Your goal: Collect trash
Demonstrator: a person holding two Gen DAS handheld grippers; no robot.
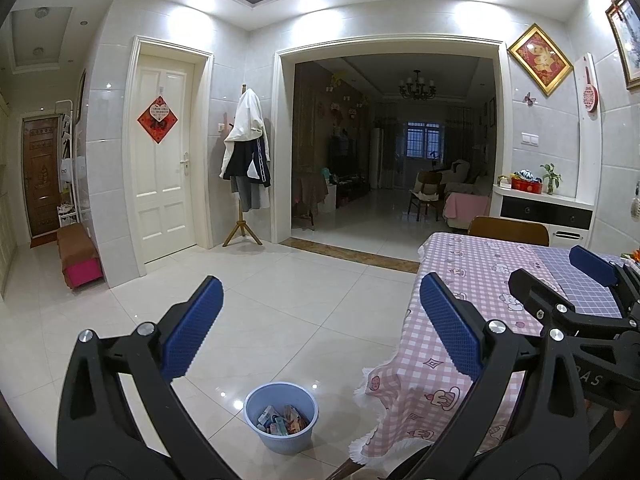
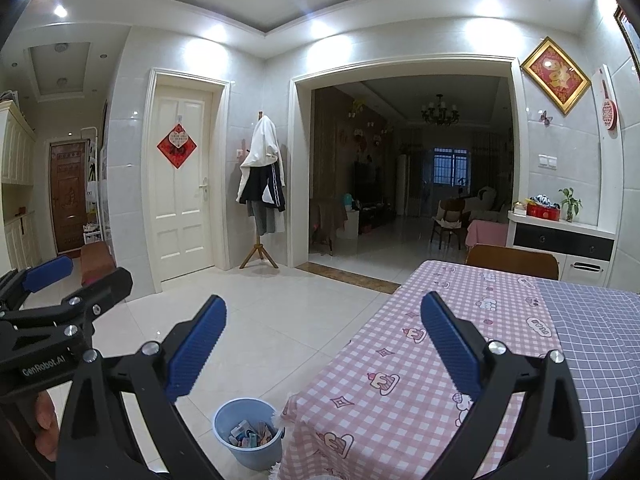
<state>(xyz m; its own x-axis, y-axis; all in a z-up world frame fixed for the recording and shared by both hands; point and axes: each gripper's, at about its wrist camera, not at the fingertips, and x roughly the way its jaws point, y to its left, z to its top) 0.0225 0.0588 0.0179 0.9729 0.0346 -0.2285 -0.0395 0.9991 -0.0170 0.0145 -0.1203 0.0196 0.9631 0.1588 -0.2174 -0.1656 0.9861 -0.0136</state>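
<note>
Beside table (image 1: 480, 280), bin (image 1: 281, 420) apparently trash-filled.

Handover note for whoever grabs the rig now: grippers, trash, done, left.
Left gripper: open, empty, held above the floor.
Right gripper: open, empty, near the table edge.
Blue bin stands on the floor by the corner of the pink tablecloth, with wrappers and small packets inside.
Done: that trash is binned.
Left: no loose trash on the visible tabletop or floor; check out-of-view areas.
</note>
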